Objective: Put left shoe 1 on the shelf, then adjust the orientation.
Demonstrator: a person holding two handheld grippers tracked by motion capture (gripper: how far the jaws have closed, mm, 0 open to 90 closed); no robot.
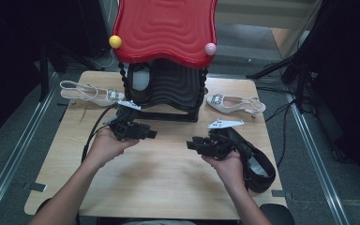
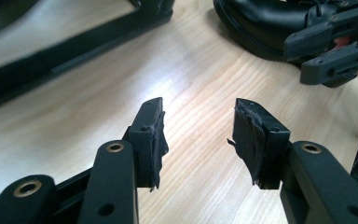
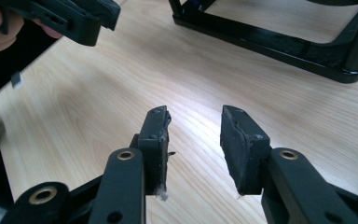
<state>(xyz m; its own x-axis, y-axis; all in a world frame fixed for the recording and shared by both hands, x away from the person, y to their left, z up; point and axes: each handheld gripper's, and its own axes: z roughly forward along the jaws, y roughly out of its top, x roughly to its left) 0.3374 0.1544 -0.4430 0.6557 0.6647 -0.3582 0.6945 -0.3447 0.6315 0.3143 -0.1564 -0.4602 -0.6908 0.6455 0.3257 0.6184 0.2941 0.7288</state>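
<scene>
A: Where are the two grippers?
B: Left gripper (image 1: pixel 153 134) and right gripper (image 1: pixel 189 144) face each other over the bare counter (image 1: pixel 164 173), fingers parted, gripping nothing.
A: And the black shoe (image 1: pixel 255 161)?
B: Beside the right hand (image 1: pixel 227 164).

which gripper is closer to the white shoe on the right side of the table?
Right. The right gripper sits below and left of that white shoe; the left gripper is farther left, before the black rack.
</scene>
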